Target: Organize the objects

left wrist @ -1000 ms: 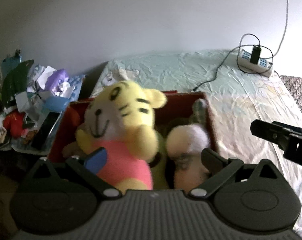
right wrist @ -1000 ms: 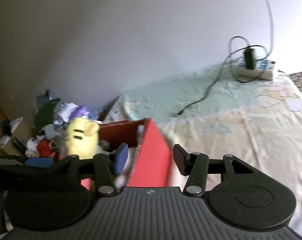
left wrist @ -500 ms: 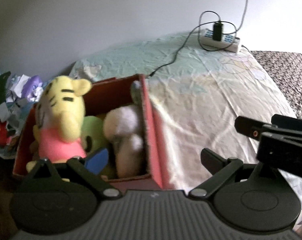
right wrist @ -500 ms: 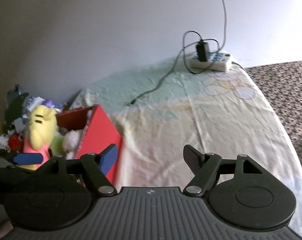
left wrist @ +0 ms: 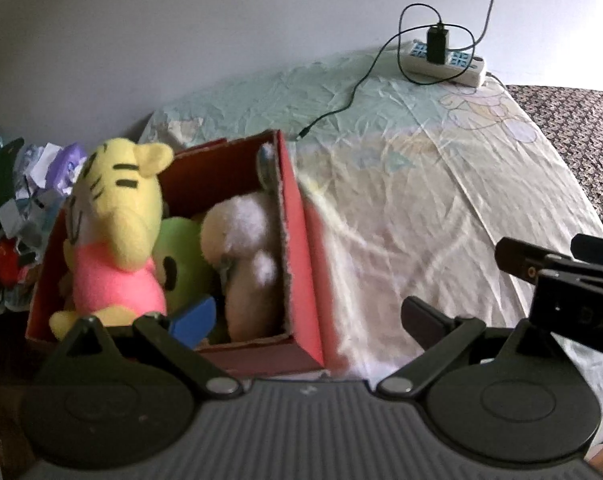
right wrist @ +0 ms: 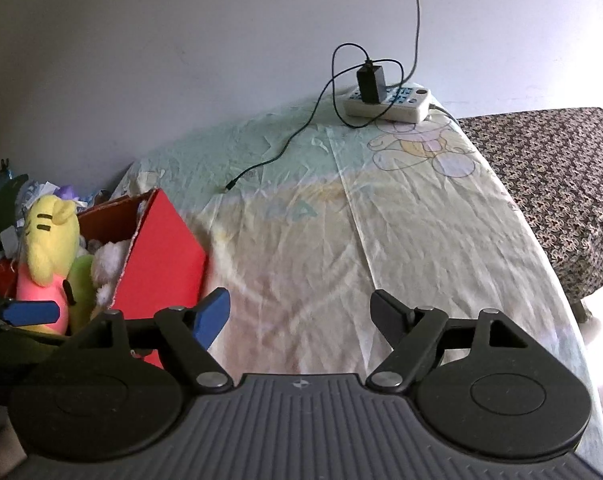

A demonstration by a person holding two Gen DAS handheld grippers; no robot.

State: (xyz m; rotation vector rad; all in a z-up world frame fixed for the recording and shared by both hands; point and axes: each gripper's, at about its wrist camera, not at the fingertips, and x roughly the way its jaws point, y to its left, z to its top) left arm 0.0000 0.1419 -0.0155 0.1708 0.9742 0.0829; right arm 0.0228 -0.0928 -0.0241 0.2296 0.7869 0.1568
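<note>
Item: red box (left wrist: 297, 256) on bed (left wrist: 421, 184), toys inside (tiger (left wrist: 117, 216) topmost); our left gripper (left wrist: 305, 316) and right gripper (right wrist: 301, 316) wide open, empty; risk: tiger toppling out if nudged.

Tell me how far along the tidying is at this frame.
Looks nearly done: the yellow tiger plush, a green plush and a beige plush sit in the red box. Nothing is in hand: left gripper and right gripper are both open and empty. On the bedsheet only a power strip with its charger remains.
</note>
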